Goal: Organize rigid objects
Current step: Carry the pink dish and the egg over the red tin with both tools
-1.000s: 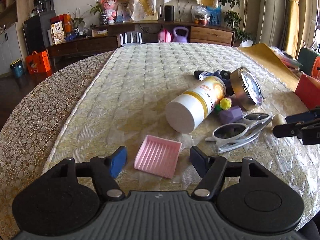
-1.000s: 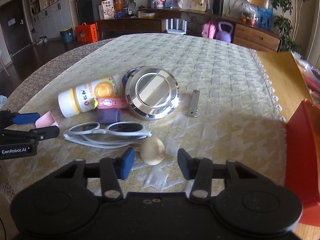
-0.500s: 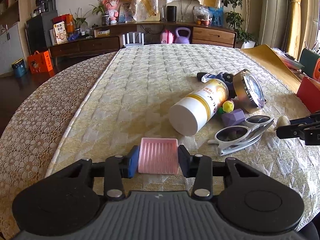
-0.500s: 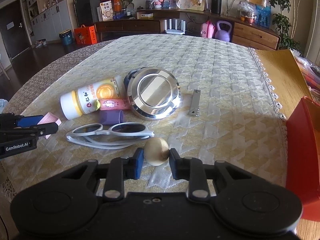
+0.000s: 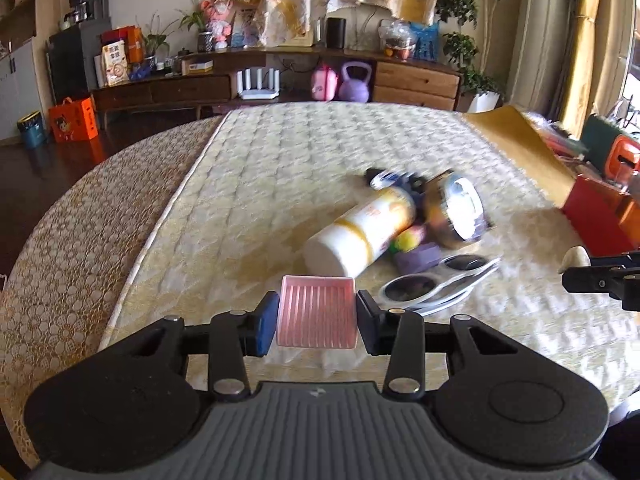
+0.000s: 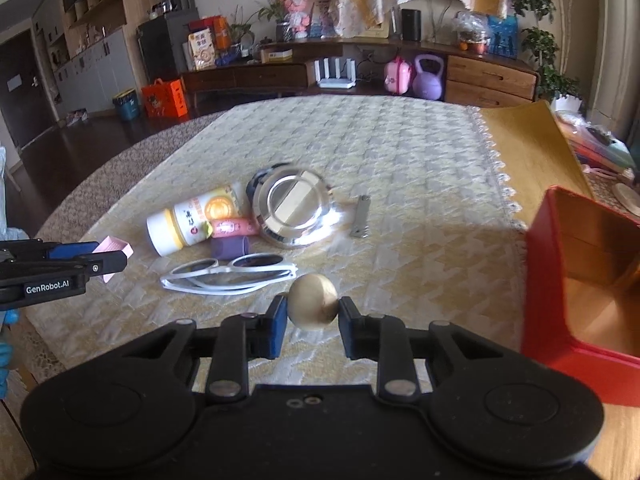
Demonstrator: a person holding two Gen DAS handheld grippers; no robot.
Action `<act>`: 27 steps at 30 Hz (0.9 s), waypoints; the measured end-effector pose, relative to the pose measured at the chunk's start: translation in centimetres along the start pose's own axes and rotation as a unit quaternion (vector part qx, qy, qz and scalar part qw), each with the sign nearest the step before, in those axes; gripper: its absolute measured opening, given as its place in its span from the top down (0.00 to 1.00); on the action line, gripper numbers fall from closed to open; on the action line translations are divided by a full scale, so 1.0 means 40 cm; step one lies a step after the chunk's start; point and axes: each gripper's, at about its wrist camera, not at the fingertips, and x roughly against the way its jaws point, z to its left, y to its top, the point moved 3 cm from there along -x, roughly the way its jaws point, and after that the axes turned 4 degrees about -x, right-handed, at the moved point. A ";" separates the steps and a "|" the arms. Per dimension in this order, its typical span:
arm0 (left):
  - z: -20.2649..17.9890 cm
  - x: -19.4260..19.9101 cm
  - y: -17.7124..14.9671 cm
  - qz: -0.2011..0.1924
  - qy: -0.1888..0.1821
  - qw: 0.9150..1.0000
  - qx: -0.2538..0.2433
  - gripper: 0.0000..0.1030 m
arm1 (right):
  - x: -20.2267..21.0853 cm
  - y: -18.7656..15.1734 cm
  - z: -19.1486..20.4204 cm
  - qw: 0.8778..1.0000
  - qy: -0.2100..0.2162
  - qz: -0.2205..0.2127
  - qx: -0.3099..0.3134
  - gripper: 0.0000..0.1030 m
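**Pink tray and wooden ball pinched above the table**

A ribbed pink tray (image 5: 317, 311) is pinched between the pads of the left gripper (image 5: 317, 322) and is held clear of the yellow tablecloth (image 5: 280, 184). A pale wooden ball (image 6: 313, 301) is clamped in the right gripper (image 6: 313, 322), with a pad pressed on each side.

A cluster of things is seen on the cloth beyond both grippers: a white and yellow bottle (image 6: 192, 222) laid on its side, a round silver tin (image 6: 295, 210) tilted against it, a purple block (image 6: 229, 247) near the bottle, and white sunglasses (image 6: 230, 274) lying nearest. A small metal clipper (image 6: 361, 222) is set to the right of the tin, apart from it. An open red box (image 6: 586, 292) is placed at the near right edge of the table.
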 end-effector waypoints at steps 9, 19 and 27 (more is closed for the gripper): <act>-0.118 0.068 0.072 -0.018 -0.032 0.999 -0.033 0.61 | 0.140 0.021 -0.051 0.999 -0.012 -0.040 -0.016 0.74; -0.299 0.072 0.156 -0.025 -0.085 0.993 -0.072 0.61 | 0.238 0.028 -0.184 0.995 -0.051 -0.067 -0.049 0.74; -0.483 0.041 0.202 -0.022 -0.125 0.984 -0.122 0.60 | 0.281 0.011 -0.310 0.991 -0.085 -0.077 -0.073 0.74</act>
